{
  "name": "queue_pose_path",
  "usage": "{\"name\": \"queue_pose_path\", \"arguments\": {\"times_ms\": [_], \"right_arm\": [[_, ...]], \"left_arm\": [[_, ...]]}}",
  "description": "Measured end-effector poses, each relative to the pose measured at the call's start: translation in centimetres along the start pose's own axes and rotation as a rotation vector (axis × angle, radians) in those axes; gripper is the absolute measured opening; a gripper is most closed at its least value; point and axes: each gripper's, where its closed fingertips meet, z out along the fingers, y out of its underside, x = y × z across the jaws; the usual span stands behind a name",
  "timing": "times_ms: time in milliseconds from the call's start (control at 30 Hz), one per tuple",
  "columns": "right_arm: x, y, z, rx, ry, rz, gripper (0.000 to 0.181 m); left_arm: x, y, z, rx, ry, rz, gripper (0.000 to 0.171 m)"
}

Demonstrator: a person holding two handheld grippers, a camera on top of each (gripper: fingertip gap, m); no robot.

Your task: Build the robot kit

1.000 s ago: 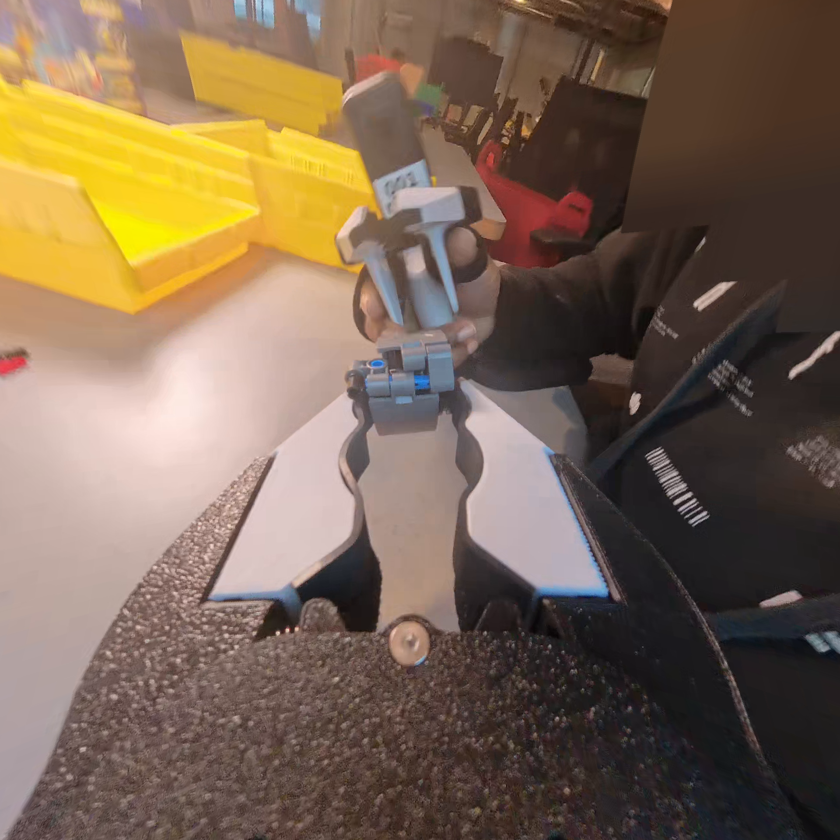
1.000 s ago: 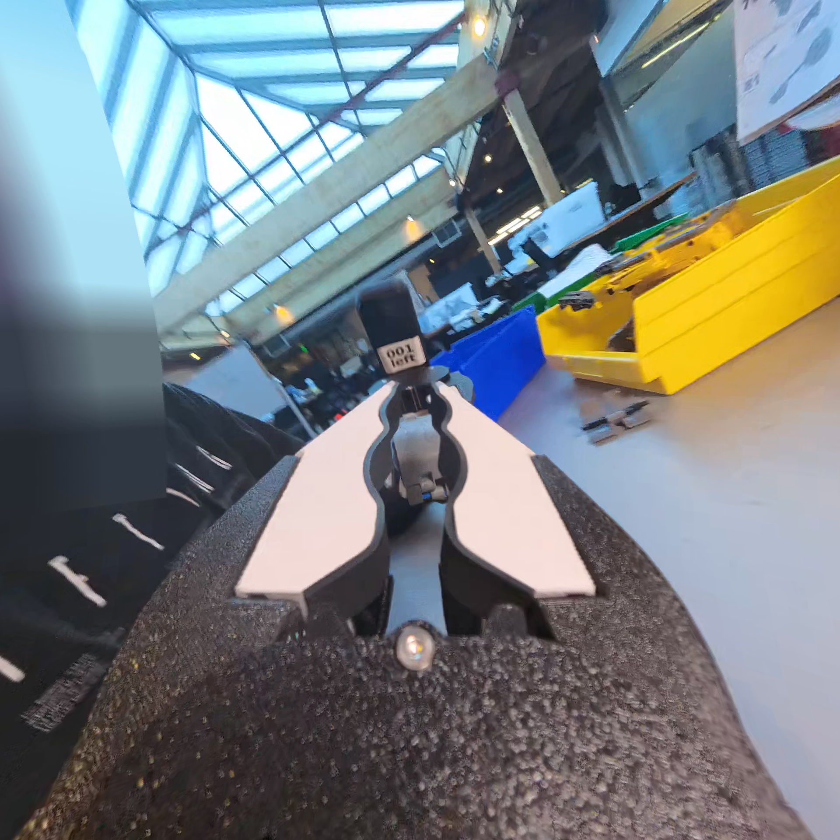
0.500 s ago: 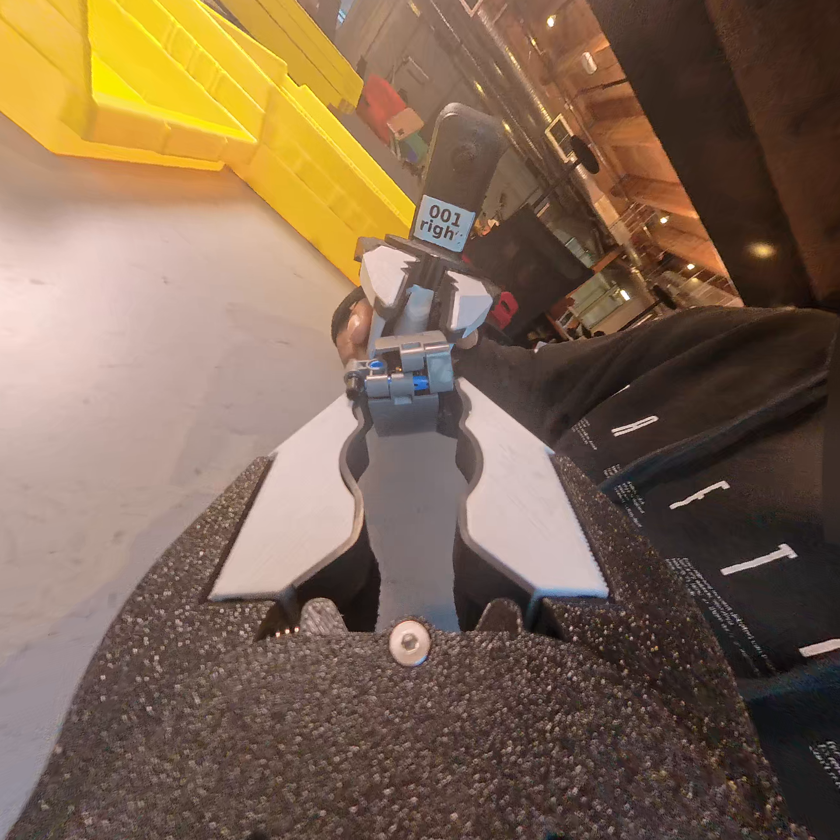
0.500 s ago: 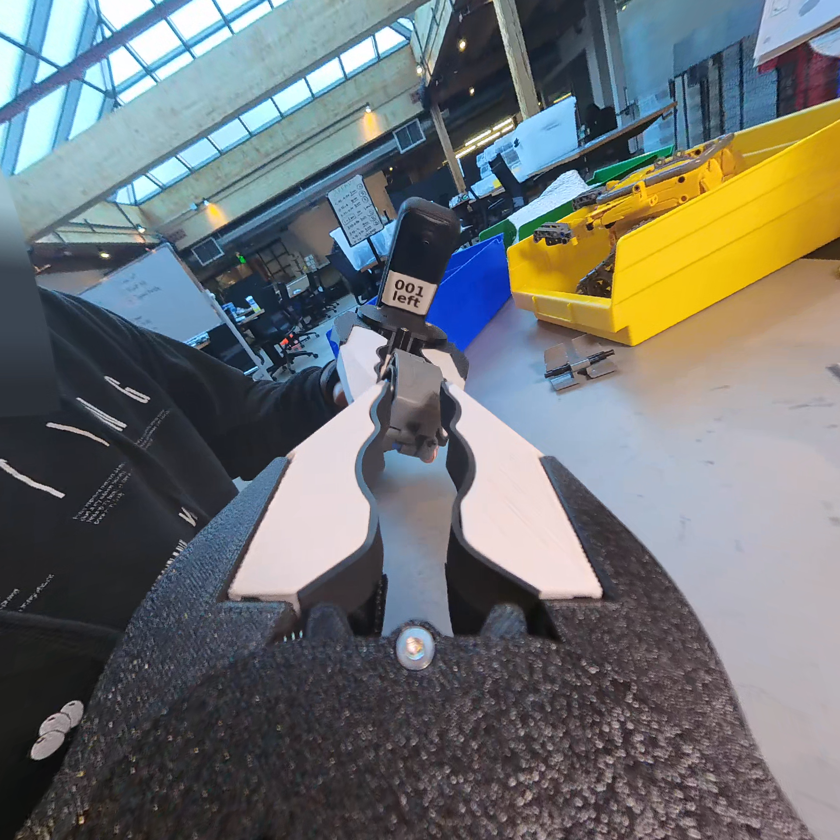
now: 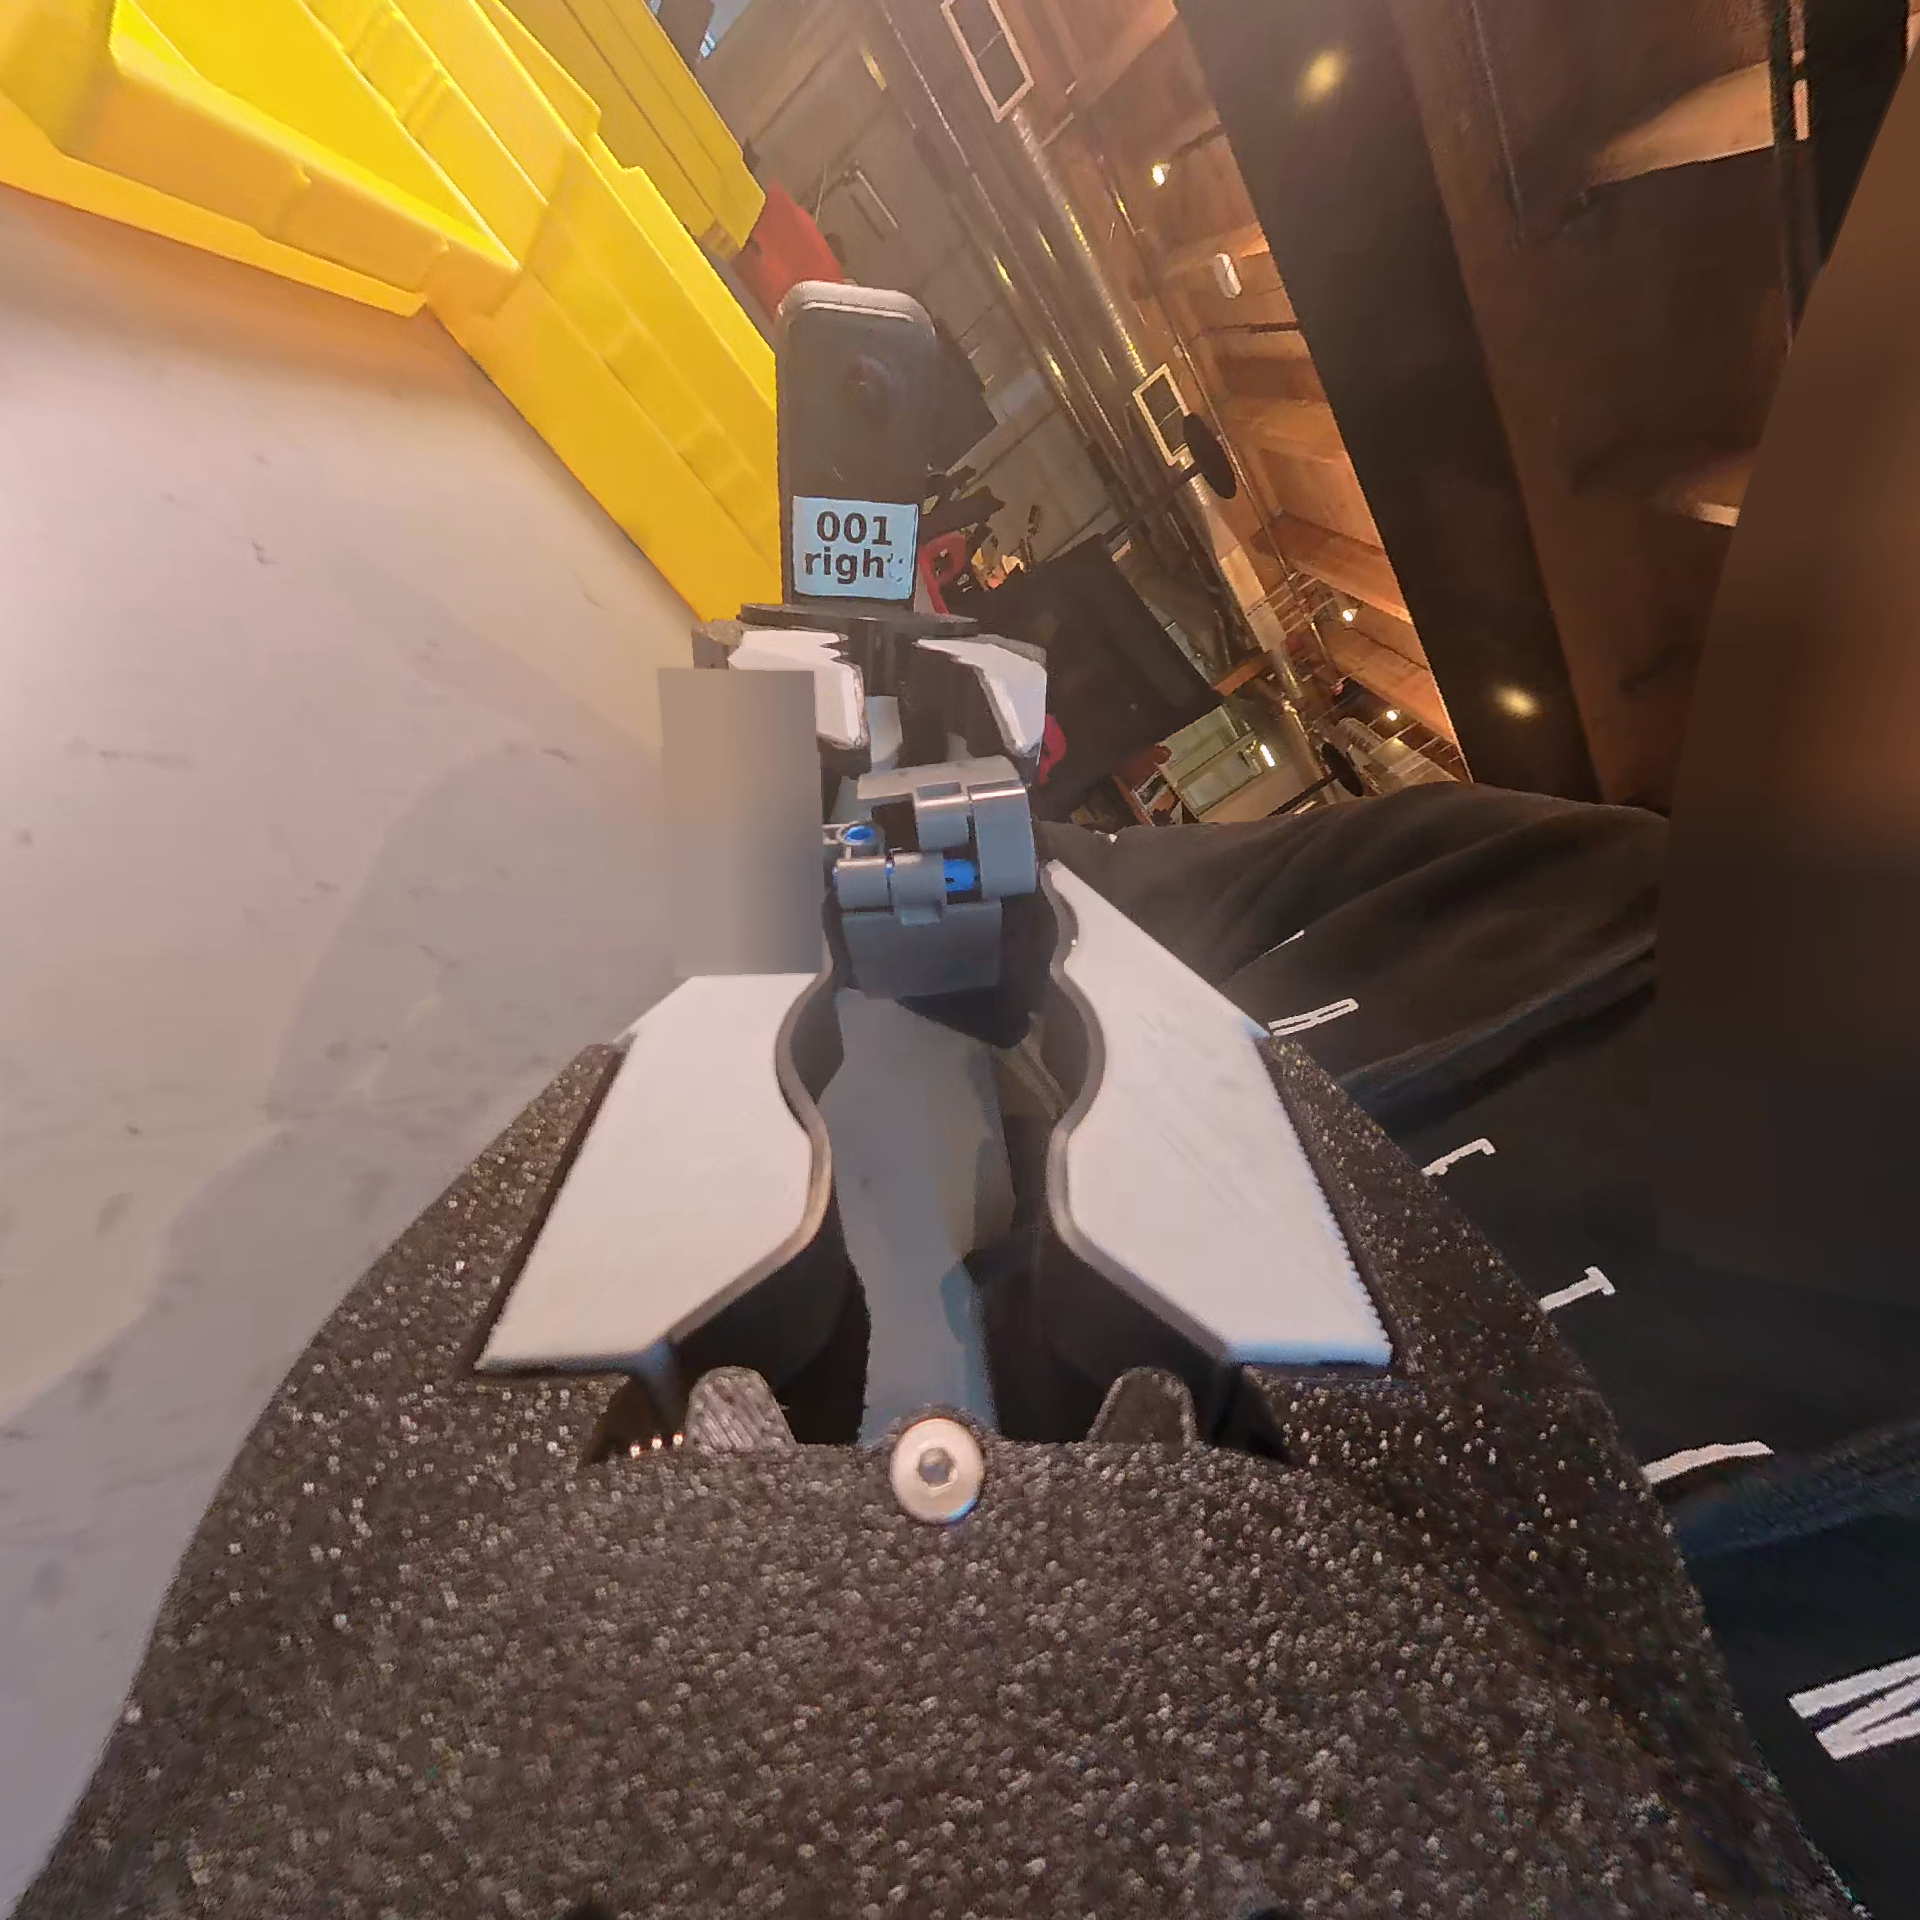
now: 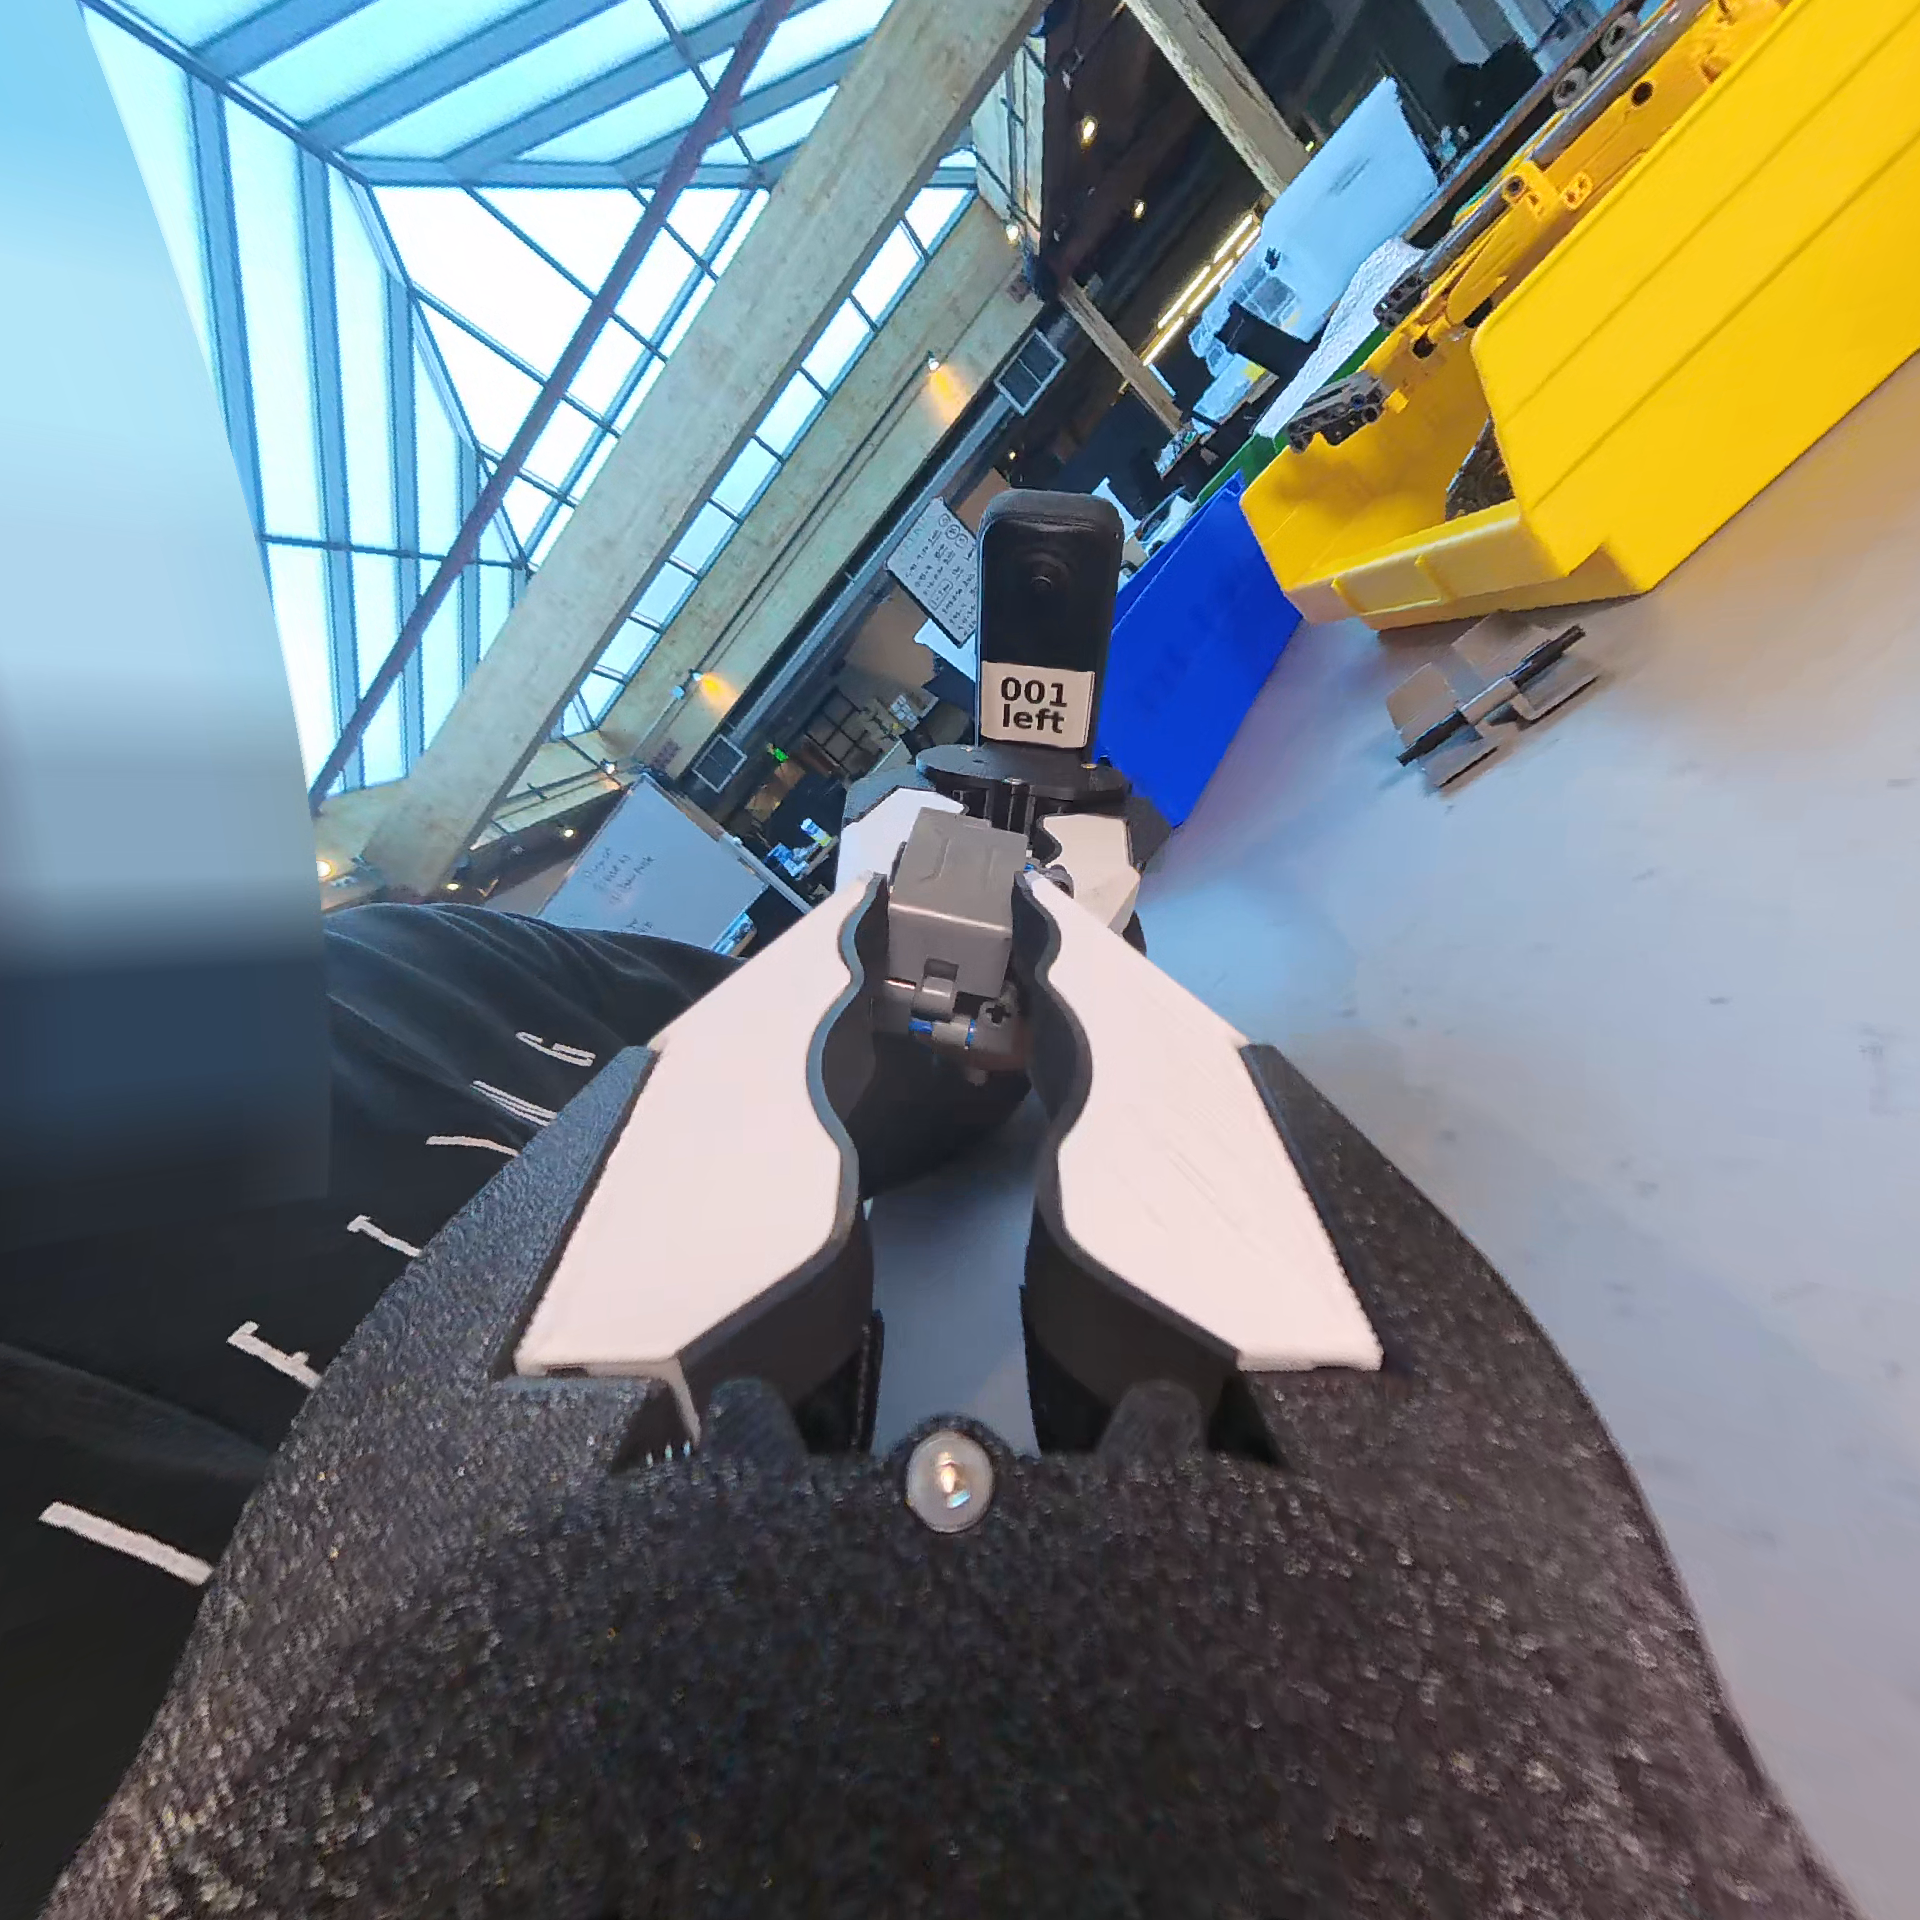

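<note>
In the left wrist view, the left gripper (image 5: 920,940) stays clamped on a grey brick assembly (image 5: 928,886) at its fingertips, and the right gripper (image 5: 920,727) has closed in beyond.

In the right wrist view, the right gripper (image 6: 951,935) now also pinches that assembly (image 6: 951,920) between its tips; a yellow bin (image 6: 1621,374) sits right of them.

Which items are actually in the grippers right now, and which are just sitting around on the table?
In the grippers:
- grey brick assembly, clamped between left gripper and right gripper, which face each other

Lying about:
- yellow bins
- blue bin
- small grey metal part on the table
- yellow bins in left wrist view
</note>
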Motion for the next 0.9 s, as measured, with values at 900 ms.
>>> {"name": "queue_pose_path", "arguments": {"times_ms": [900], "right_arm": [[2.0,0.1,-0.1,-0.136,0.338,-0.648,0.054]], "left_arm": [[-2.0,-2.9,-1.8,0.219,-0.01,-0.08,0.035]]}}
